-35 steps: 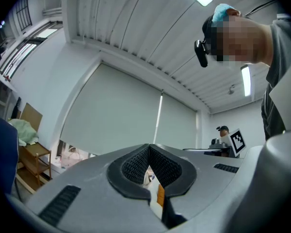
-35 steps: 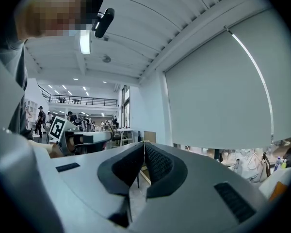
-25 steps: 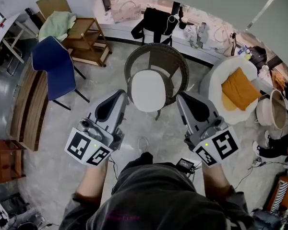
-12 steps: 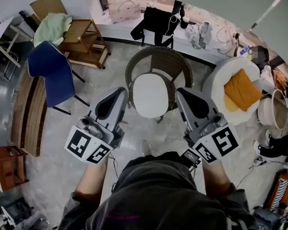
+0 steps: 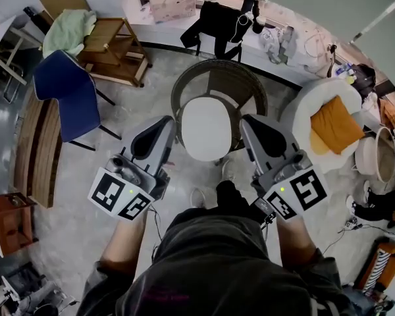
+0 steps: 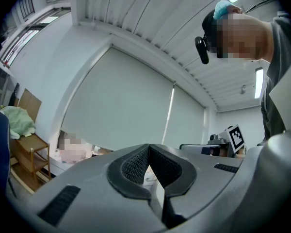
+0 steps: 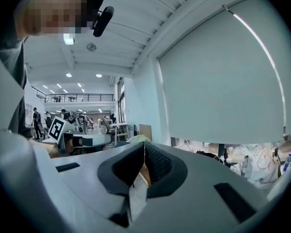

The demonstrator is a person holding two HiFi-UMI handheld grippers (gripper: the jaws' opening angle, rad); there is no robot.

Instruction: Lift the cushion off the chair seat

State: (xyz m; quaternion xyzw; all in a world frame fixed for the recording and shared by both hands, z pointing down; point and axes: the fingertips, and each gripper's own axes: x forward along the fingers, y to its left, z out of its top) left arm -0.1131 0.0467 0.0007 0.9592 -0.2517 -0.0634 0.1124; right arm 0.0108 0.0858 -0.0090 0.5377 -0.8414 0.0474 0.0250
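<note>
Both grippers clenched, nothing between the jaws. In the head view the left gripper (image 5: 166, 122) and right gripper (image 5: 248, 121) flank the chair (image 5: 217, 78) at frame centre. The cushion (image 5: 206, 129), white and oval, lies flat on the seat between them, untouched.

Risks as we judge them:
- Jaws are shut. If we reach in like this, the tips will shove the cushion rather than take it, and it may slide toward the backrest or off the front edge.
- The chair's woven rim curves close round the cushion at back and sides. A jaw could catch the rim, or pinch rim and cushion together and drag the chair.
- An uneven grip from the two sides may fold or tilt the cushion.

Surroundings:
- Blue chair (image 5: 69, 94) and wooden rack (image 5: 112, 45) with a green cloth (image 5: 69, 28), upper left, well apart.
- White armchair (image 5: 303, 107) with an orange pillow (image 5: 334, 125), right, near the right gripper's side.
- Nothing lies between us and the seat front.
</note>
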